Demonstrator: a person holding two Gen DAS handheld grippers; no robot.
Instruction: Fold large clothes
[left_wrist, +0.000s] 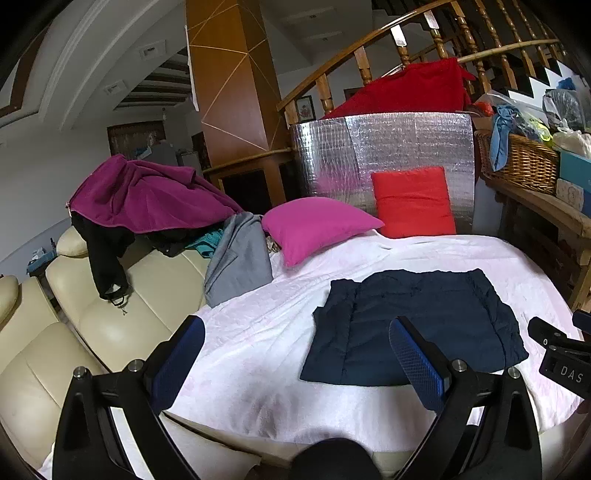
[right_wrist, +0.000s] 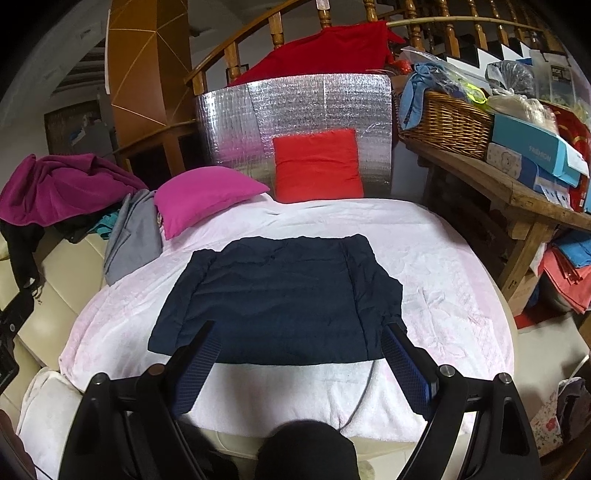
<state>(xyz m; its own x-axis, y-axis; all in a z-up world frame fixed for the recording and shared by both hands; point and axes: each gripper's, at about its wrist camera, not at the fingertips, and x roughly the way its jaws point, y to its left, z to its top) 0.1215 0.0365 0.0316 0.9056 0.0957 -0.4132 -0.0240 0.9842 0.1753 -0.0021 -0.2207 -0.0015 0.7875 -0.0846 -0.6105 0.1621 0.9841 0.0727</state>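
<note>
Pale blanket (right_wrist: 443, 266) bears navy garment (right_wrist: 280, 295), seemingly folded.

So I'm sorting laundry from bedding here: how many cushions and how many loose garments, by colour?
Pink cushion: 1
Red cushion: 1
Navy garment, partly folded on the white blanket: 1
Purple garment: 1
Grey garment: 1
Black garment: 1
Total: 6

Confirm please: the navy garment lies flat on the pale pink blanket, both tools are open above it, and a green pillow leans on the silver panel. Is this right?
Not quite. The pillow leaning on the silver panel is red, not green; the right wrist view shows it. The rest holds: navy garment flat on the blanket, left tool and right tool open.
</note>
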